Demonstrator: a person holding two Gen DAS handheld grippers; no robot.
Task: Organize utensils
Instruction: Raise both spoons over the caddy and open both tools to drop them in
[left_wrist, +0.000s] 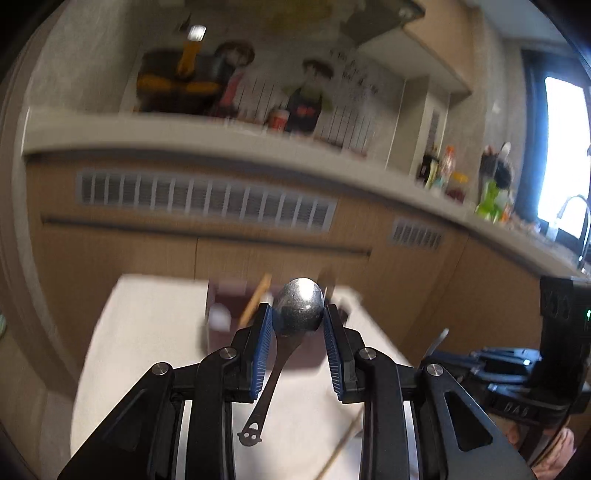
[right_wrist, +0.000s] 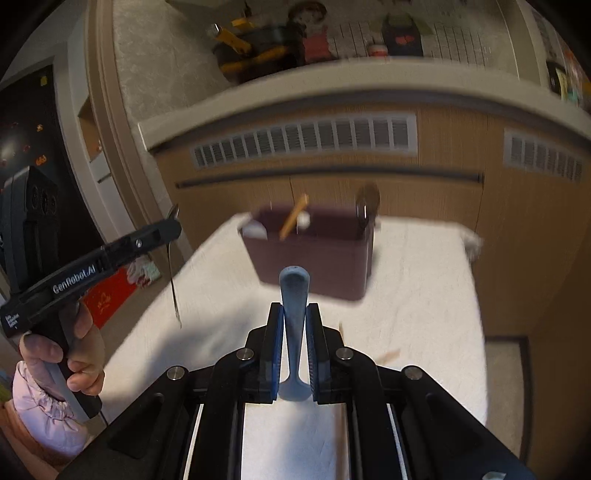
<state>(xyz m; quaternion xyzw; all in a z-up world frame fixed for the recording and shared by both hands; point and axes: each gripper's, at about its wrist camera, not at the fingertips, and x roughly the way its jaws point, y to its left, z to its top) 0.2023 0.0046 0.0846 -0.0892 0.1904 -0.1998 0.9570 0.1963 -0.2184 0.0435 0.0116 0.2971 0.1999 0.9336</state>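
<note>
My left gripper (left_wrist: 297, 317) is shut on the bowl of a metal spoon (left_wrist: 300, 302), whose thin handle hangs down between the fingers. In the right wrist view that left gripper (right_wrist: 171, 223) is held up at the left with the metal spoon (right_wrist: 173, 280) dangling from it. My right gripper (right_wrist: 294, 314) is shut on the handle of a blue-grey utensil (right_wrist: 294, 288) that points forward. Ahead on the white cloth stands a dark maroon utensil holder (right_wrist: 314, 258) with a wooden stick and a dark spoon standing in it.
The white-clothed table (right_wrist: 424, 295) has a loose wooden stick (right_wrist: 388, 356) lying near my right gripper. Wooden cabinets with vent grilles (right_wrist: 303, 142) and a cluttered counter stand behind the table. A person's hand (right_wrist: 79, 354) in a pink sleeve grips the left tool.
</note>
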